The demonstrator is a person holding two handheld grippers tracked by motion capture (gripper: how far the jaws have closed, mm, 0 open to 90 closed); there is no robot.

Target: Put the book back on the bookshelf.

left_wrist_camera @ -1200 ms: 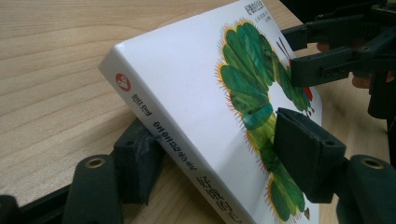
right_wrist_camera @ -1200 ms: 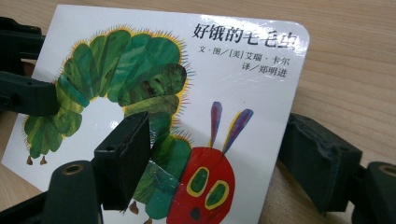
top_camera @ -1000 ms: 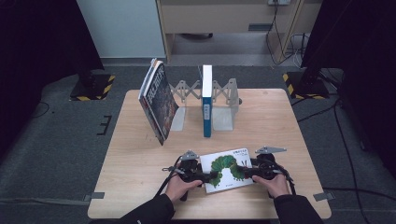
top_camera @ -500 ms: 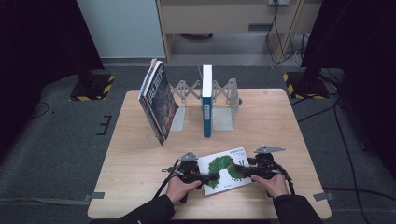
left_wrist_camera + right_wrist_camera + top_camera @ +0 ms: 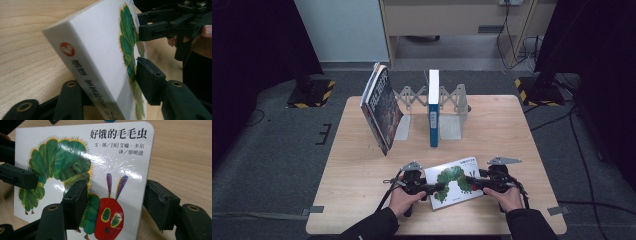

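A white board book (image 5: 452, 182) with a green caterpillar on its cover lies near the front edge of the table, between my two grippers. My left gripper (image 5: 437, 188) grips its spine end. In the left gripper view, one pad (image 5: 146, 80) presses on the cover and the other jaw sits under the raised book (image 5: 100, 50). My right gripper (image 5: 469, 182) grips the opposite end. In the right gripper view, one pad (image 5: 75, 200) rests on the caterpillar and the other (image 5: 160, 205) sits behind the book's (image 5: 120, 165) edge. Both pairs of jaws have just been closing with the book between them.
At the back of the wooden table (image 5: 512, 130) stands a grey folding book rack (image 5: 452, 100). A dark book (image 5: 382, 107) leans at its left end and a blue and white book (image 5: 433, 107) stands upright in its middle. Bare tabletop lies either side of my hands.
Both hands stay in place at the book's two ends. The jaws of both grippers have narrowed onto the book.
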